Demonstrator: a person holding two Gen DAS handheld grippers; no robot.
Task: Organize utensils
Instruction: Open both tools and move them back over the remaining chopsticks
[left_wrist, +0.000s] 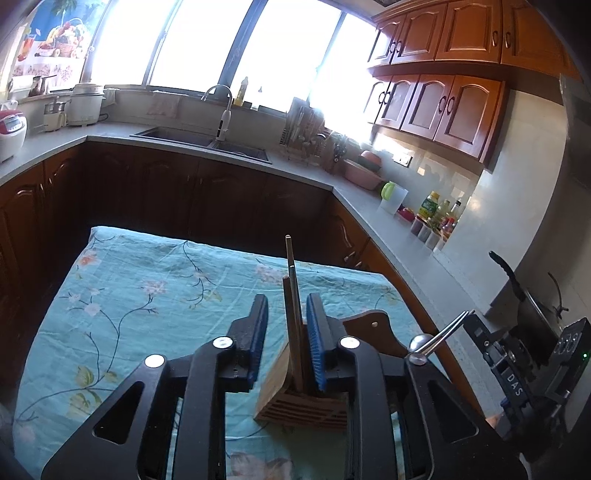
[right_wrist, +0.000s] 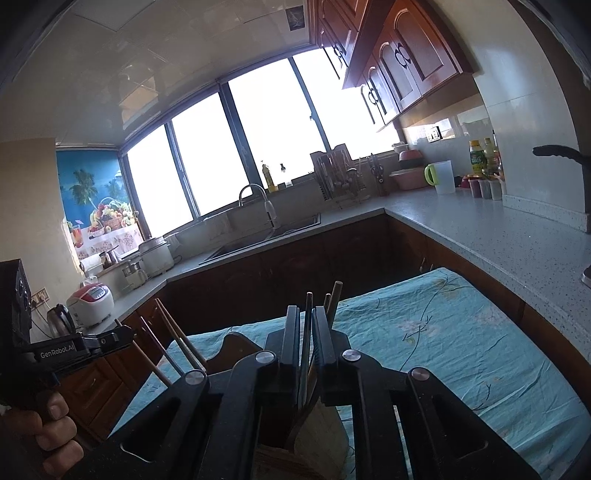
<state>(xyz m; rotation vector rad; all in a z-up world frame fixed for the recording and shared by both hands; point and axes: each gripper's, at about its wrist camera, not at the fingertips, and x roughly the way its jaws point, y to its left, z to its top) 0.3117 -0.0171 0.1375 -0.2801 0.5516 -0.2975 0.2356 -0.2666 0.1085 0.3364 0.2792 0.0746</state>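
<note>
Two chopsticks (left_wrist: 291, 295) stand in a wooden holder (left_wrist: 303, 406) on the cloth-covered worktop (left_wrist: 147, 295), its base hidden behind the left hand-held gripper (left_wrist: 287, 314), whose released jaws flank them. Right hand-held gripper (right_wrist: 306, 317) looks clenched around one dark chopstick (right_wrist: 307, 332), contact unclear.

Both grippers, left (left_wrist: 287, 332) and right (right_wrist: 306, 332), are black linkage frames with round silver screws, the left's fingers (left_wrist: 316, 332) padded in ribbed blue, one body lettered "GenRobot.AI".
</note>
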